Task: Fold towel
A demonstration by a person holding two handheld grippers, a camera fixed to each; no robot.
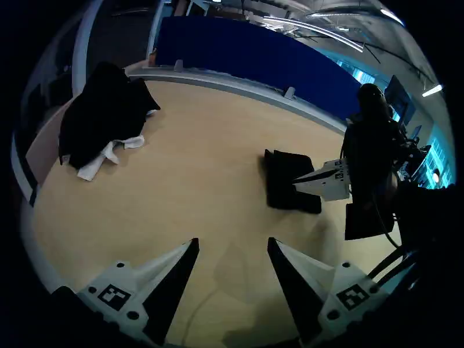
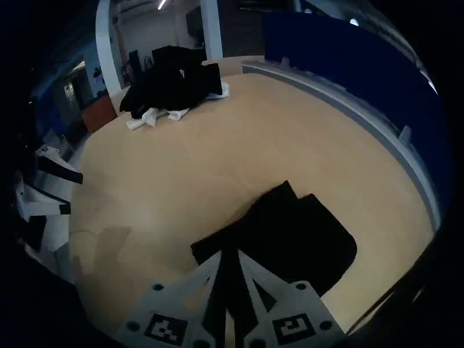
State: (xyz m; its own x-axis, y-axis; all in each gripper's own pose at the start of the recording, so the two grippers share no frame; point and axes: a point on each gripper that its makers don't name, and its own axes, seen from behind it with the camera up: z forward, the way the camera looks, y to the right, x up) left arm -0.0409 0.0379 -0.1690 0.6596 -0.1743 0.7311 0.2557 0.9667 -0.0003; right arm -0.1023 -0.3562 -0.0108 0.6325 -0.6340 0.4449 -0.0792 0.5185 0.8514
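On the table (image 1: 203,174), right tongs (image 2: 229,253) are pinching the dark towel (image 2: 301,243), seemingly folded over already; left tongs (image 1: 232,240) are hovering open, empty.

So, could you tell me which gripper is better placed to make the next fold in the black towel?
Probably right. The right gripper sits at the towel's near edge, fingers nearly together over the cloth. The left gripper hangs open above bare table, apart from the towel.
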